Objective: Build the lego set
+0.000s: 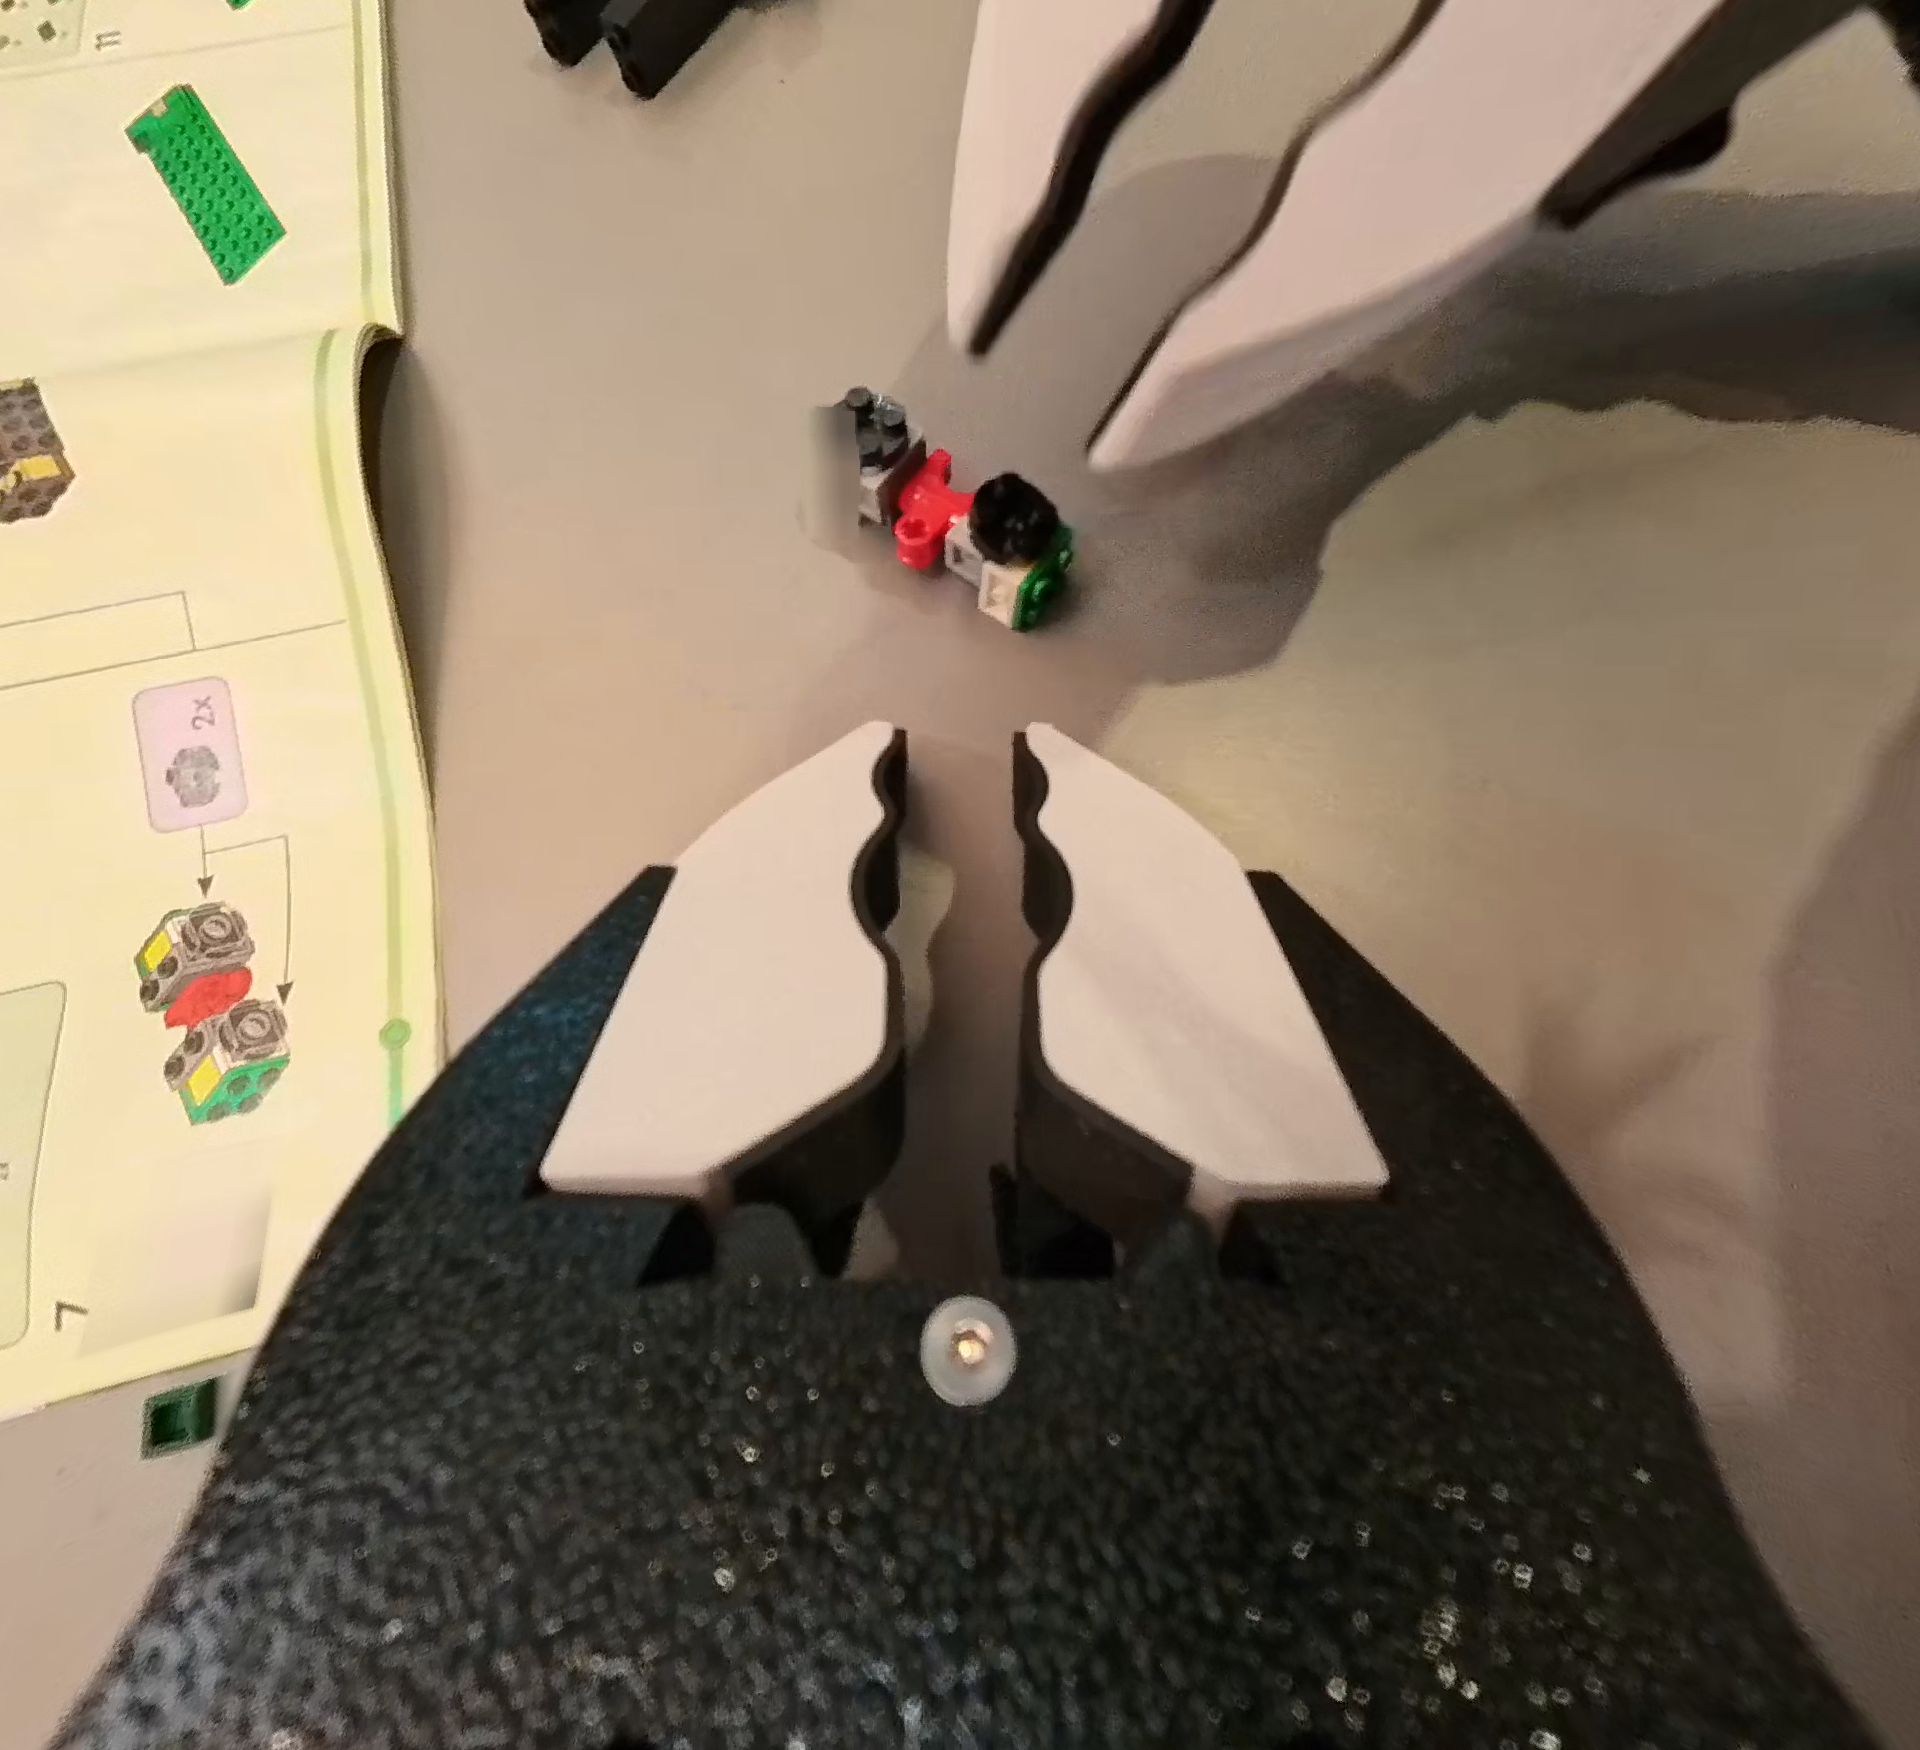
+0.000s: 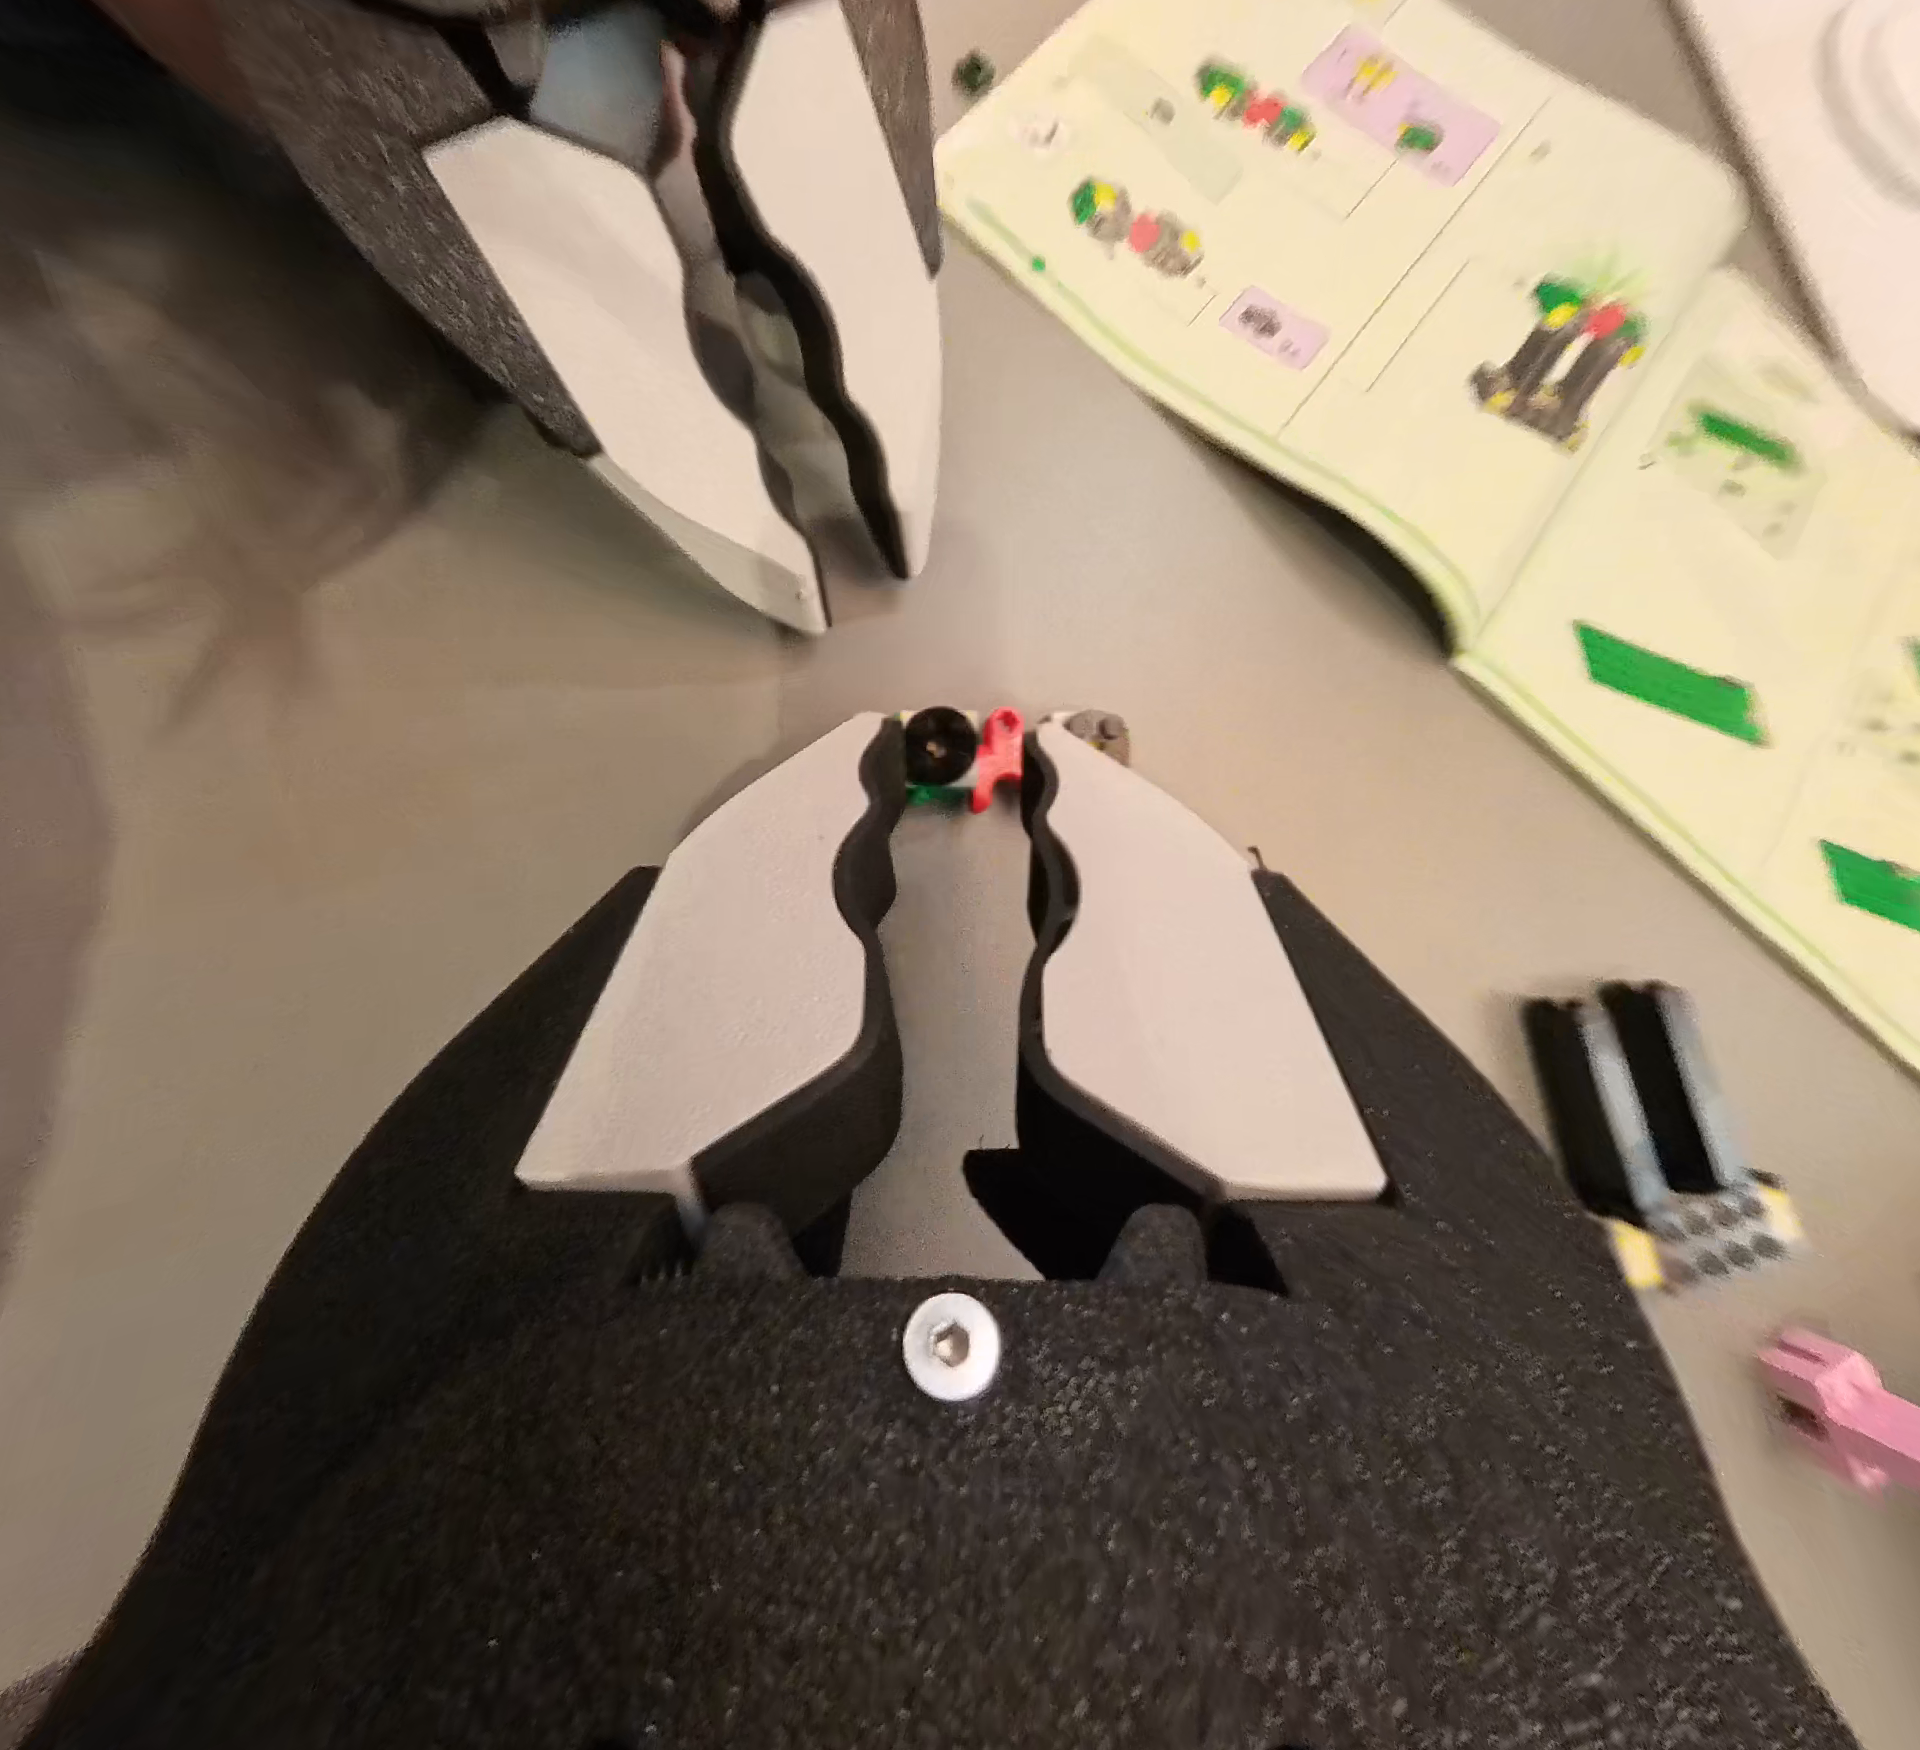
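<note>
My left gripper (image 1: 958, 744), grainy black with smooth pale wavy-edged fingers, hung parted and empty near the small studded assembly (image 1: 961, 521) of red, black, grey and green bricks on the matte grey table (image 1: 644, 453). My right gripper (image 2: 956, 739), likewise parted, hovered over it; contact was unclear. The glossy booklet (image 1: 208, 453) lay left.

I am looking at my left gripper (image 1: 958, 744): its black body is showing a rough, speckled plastic grain around a shiny metal screw (image 1: 968, 1351), while the pale fingers (image 1: 758, 952) are reading smooth and matt. At centre frame, the small lego assembly (image 1: 961, 521) is gleaming as glossy plastic on the smooth, matt grey table (image 1: 644, 266). Along the left edge, the paper instruction booklet (image 1: 208, 557) is catching a soft sheen.
</note>
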Action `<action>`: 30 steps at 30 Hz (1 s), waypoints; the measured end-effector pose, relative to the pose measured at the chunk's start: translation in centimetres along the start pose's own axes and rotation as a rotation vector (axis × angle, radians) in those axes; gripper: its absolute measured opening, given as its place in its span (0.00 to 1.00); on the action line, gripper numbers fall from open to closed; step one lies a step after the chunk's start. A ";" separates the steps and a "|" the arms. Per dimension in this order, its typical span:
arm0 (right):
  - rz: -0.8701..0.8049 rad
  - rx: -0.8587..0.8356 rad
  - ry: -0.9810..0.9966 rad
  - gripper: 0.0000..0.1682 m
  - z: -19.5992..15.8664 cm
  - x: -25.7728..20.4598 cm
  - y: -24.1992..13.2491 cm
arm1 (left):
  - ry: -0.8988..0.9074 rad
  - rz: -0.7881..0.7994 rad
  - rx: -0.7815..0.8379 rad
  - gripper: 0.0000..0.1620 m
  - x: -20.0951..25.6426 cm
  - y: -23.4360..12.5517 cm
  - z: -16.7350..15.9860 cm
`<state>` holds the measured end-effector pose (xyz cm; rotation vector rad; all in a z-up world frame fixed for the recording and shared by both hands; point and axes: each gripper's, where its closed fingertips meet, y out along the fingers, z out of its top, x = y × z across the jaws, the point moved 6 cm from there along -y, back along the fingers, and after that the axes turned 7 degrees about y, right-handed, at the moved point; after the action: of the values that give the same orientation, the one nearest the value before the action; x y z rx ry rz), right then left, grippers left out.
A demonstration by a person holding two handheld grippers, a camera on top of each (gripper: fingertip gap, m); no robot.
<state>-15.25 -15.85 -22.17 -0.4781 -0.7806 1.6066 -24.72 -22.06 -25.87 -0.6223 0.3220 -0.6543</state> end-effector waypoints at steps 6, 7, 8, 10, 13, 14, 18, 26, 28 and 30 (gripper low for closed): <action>-0.033 0.193 0.087 0.11 -0.2 1.7 -4.3 | -0.013 0.029 0.006 0.14 -0.2 -0.1 0.0; -0.021 0.180 0.092 0.10 -0.8 2.2 -4.0 | -0.012 0.035 0.012 0.15 -0.2 -0.2 0.1; -0.002 0.159 0.092 0.09 -1.5 2.5 -3.5 | -0.011 0.042 0.021 0.16 -0.2 -0.3 0.1; 0.028 0.137 0.048 0.06 -2.7 3.0 -2.4 | -0.007 0.071 0.040 0.22 -0.3 -0.5 0.2; 0.113 0.194 -0.046 0.05 -3.7 3.3 -1.7 | 0.019 0.111 0.060 0.31 -0.2 -0.6 0.4; 0.162 0.204 -0.066 0.06 -4.0 3.4 -1.7 | 0.028 0.125 0.056 0.34 -0.2 -0.6 0.4; 0.369 0.291 -0.163 0.13 -3.8 5.6 -2.1 | 0.035 0.183 0.043 0.45 0.2 0.1 1.0; 0.761 0.285 -0.360 0.28 -1.8 8.4 1.3 | -0.077 0.273 0.096 0.51 0.0 0.1 1.8; 0.831 0.248 -0.408 0.30 -1.7 8.4 2.3 | -0.110 0.264 0.093 0.51 0.0 0.4 1.9; 0.892 0.218 -0.455 0.31 -1.5 8.3 3.1 | -0.127 0.273 0.070 0.51 0.0 0.8 2.0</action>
<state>-17.93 -7.56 -24.42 -0.3116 -0.7483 2.6647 -23.41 -20.72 -24.79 -0.5382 0.2589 -0.3608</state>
